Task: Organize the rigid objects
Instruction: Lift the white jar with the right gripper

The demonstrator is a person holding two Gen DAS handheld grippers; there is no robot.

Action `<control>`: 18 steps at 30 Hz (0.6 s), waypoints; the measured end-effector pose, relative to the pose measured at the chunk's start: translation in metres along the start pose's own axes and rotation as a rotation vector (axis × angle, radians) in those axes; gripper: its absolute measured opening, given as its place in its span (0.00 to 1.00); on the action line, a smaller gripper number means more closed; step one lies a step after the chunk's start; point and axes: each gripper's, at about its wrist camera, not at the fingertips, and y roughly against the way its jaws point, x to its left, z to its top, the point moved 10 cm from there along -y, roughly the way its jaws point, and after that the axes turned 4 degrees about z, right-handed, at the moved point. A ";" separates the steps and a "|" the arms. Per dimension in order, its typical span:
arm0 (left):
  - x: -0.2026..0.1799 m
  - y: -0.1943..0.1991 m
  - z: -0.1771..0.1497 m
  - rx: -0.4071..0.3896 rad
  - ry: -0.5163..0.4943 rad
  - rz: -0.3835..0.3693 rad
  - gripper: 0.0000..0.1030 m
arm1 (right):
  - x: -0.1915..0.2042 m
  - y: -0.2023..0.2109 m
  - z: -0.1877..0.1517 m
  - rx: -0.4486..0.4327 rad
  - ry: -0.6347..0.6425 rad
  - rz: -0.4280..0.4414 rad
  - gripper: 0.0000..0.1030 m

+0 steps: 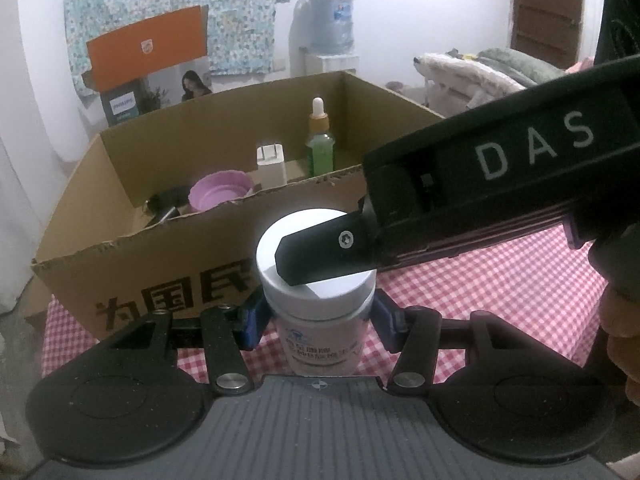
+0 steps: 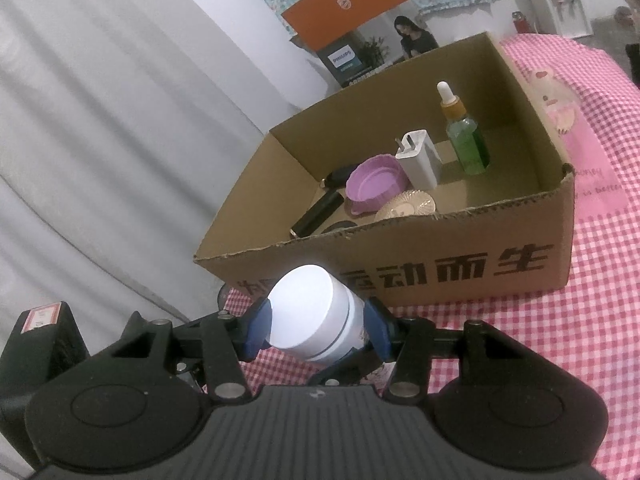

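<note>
Left claw (image 1: 318, 320) and right claw (image 2: 316, 330) both clamp one jar (image 2: 316, 314).

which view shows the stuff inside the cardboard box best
The right wrist view: it looks down into the cardboard box, showing the green dropper bottle, white charger, purple lid and a black tube. The left wrist view is lower, so the box's front wall hides most of the floor.

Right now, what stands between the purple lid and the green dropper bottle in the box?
A white wall charger, prongs up, stands between the purple lid and the green dropper bottle; the right wrist view shows it clearest.
</note>
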 end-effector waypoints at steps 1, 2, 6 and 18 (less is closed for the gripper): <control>0.000 -0.001 0.000 0.002 0.000 0.001 0.52 | 0.000 0.000 0.000 0.000 -0.003 0.000 0.54; 0.000 -0.002 0.001 0.003 -0.004 0.002 0.53 | -0.001 -0.001 0.001 0.001 -0.006 0.000 0.54; -0.002 -0.005 0.002 0.015 -0.014 0.012 0.53 | -0.001 -0.004 0.003 0.001 -0.011 -0.002 0.57; -0.001 -0.008 0.003 0.024 0.003 0.020 0.53 | -0.002 -0.005 0.003 0.004 -0.016 0.003 0.58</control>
